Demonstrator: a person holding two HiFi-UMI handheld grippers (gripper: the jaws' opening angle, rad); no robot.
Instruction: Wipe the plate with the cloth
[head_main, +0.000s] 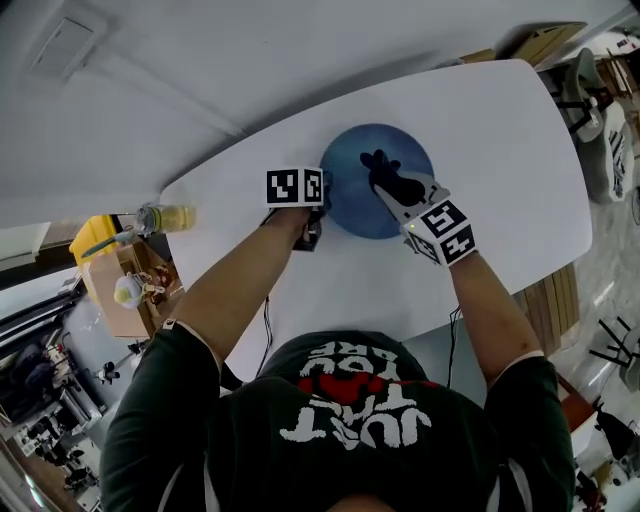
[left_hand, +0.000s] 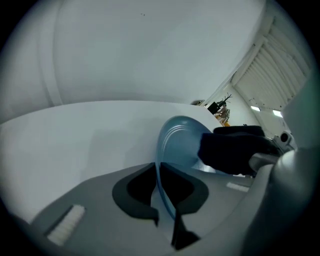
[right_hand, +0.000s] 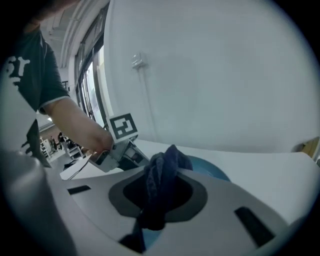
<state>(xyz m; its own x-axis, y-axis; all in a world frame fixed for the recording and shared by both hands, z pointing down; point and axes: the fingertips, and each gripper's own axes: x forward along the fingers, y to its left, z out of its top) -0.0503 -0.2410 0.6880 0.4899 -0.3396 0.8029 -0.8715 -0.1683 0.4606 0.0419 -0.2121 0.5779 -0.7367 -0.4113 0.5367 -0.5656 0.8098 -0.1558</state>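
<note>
The plate (left_hand: 180, 142) is steadied by its rim, pinched in the left gripper (left_hand: 161, 187), so the cloth (right_hand: 162, 172), clamped in the right gripper (right_hand: 157, 195), can be rubbed over it.

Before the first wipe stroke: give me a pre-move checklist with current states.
1. Rim of the plate clamped in the left gripper: ok.
2. The cloth clamped in the right gripper: ok.
3. Cloth positioned over the plate, head view: ok.
4. Cloth touching the plate surface: cannot tell.
5. The bottle at the edge of the table well away from the plate: ok.
</note>
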